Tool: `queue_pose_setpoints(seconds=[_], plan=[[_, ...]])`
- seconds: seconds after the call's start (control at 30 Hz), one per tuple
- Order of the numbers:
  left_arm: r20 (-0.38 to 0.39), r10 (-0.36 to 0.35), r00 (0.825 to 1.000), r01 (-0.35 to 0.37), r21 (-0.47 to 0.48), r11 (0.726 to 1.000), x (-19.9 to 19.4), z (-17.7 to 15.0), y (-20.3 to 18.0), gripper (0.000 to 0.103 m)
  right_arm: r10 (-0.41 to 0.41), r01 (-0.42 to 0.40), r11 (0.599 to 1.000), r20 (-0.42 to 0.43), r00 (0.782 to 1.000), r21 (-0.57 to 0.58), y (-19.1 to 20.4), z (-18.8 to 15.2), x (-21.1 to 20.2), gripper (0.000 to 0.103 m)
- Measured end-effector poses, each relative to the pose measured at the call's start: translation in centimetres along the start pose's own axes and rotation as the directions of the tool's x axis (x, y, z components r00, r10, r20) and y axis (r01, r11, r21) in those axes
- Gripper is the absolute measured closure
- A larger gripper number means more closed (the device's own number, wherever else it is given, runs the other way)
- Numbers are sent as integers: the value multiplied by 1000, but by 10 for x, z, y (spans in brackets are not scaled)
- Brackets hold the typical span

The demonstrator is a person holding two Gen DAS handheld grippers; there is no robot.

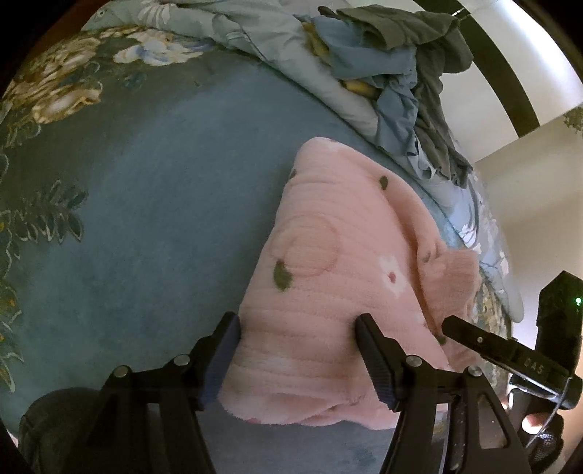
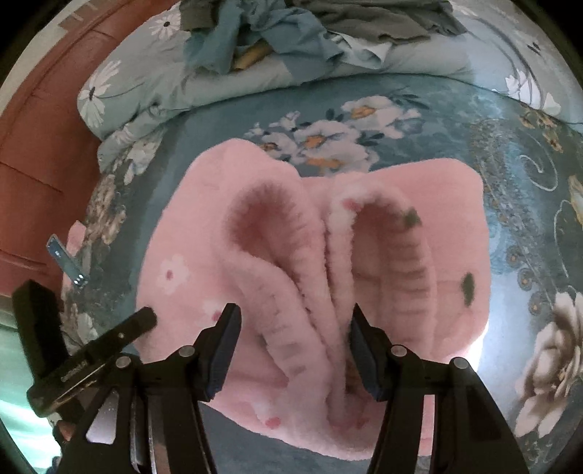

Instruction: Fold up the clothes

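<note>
Two grippers work over a pink fleece garment (image 2: 364, 255) that lies on a bed covered by a blue floral blanket (image 1: 145, 204). The garment is ribbed plush, scattered with white flowers and dark green spots, and sits partly folded near the blanket's near edge. In the left wrist view, the left gripper (image 1: 298, 324) has its jaws spread wide, one finger at the garment's left edge and the other pressed against the fleece further right; the cloth runs between them, but whether they pinch it cannot be told. Just to the right in that view, the tip of the right gripper (image 1: 470, 337) reaches in and touches the garment's bunched right side. In the right wrist view, the right gripper (image 2: 295, 321) also stands with its jaws open, straddling two raised ridges of fleece that run away from the camera, with deep folds on either side of them. The left gripper (image 2: 120, 331) appears at the lower left of this view, its tip resting at the garment's edge. Beyond the garment, a rumpled pale floral quilt (image 2: 145, 87) lies across the bed, and on it a heap of blue and grey clothes (image 2: 298, 32). A reddish-brown headboard (image 2: 40, 146) shows at the left of the right wrist view.
</note>
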State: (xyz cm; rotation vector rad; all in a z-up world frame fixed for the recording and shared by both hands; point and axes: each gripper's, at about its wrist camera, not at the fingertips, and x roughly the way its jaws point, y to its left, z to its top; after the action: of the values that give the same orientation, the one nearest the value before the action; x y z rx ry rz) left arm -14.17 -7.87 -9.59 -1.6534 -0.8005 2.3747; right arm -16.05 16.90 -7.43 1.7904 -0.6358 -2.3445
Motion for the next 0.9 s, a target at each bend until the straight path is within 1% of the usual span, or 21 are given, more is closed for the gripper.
queue_pose_setpoints(seconds=[0.03, 0.07, 0.1, 0.13, 0.17, 0.2, 0.3, 0.37, 0.47, 0.5, 0.57, 0.6, 0.7, 0.77, 0.8, 0.87, 0.9], plan=[[5, 6, 1000, -6, 8, 1000, -1, -2, 0, 33, 2, -2, 1000, 4, 1000, 21, -3, 0, -2, 58], [8, 9, 1000, -10, 14, 1000, -2, -3, -1, 33, 3, -4, 999, 8, 1000, 41, -6, 1, -4, 65], [10, 11, 1000, -11, 20, 1000, -3, -3, -1, 33, 5, -5, 998, 11, 1000, 62, -9, 1, -6, 75], [12, 11, 1000, -11, 22, 1000, -3, -4, -1, 33, 6, -7, 997, 15, 1000, 82, -12, 1, -7, 79], [13, 11, 1000, -12, 24, 1000, -4, -5, -1, 33, 7, -9, 995, 19, 1000, 103, -15, 1, -9, 80], [17, 6, 1000, -7, 27, 1000, -5, -5, -2, 33, 25, -29, 993, 37, 999, 114, -18, 2, -16, 81], [29, -19, 999, 17, 40, 999, -8, -6, -5, 33, 70, -81, 992, 113, 991, 93, -20, 3, -47, 83], [41, -73, 996, 71, 59, 996, -14, -7, -8, 33, 99, -112, 991, 176, 979, 69, -21, 2, -76, 83], [25, -118, 993, 116, 73, 991, -16, -7, -12, 33, 97, -109, 993, 236, 967, 37, -27, -1, -106, 83], [15, -119, 993, 117, 73, 990, -14, -8, -12, 33, 89, -102, 994, 236, 968, 41, -32, -2, -108, 83], [-7, -119, 993, 119, 74, 990, -10, -8, -13, 33, 66, -89, 990, 192, 979, 110, -53, -4, -92, 83], [-21, -107, 994, 108, 76, 991, -6, -8, -14, 33, 56, -81, 986, 169, 984, 144, -64, -5, -84, 83], [-63, -47, 997, 52, 85, 995, 3, -9, -17, 33, 41, -61, 962, 82, 996, 268, -95, -18, -42, 82], [-84, -12, 996, 21, 99, 995, 9, -12, -19, 33, 50, -66, 940, 54, 997, 333, -109, -28, -22, 80], [-94, 0, 996, 10, 100, 995, 11, -12, -19, 33, 66, -86, 927, 66, 996, 365, -115, -31, -18, 80], [-122, 27, 992, -16, 91, 996, 19, -12, -17, 24, 73, -96, 918, 73, 995, 386, -119, -32, -17, 80], [-137, 25, 990, -15, 73, 997, 22, -12, -14, 24, 77, -101, 913, 76, 994, 396, -121, -32, -16, 80]])
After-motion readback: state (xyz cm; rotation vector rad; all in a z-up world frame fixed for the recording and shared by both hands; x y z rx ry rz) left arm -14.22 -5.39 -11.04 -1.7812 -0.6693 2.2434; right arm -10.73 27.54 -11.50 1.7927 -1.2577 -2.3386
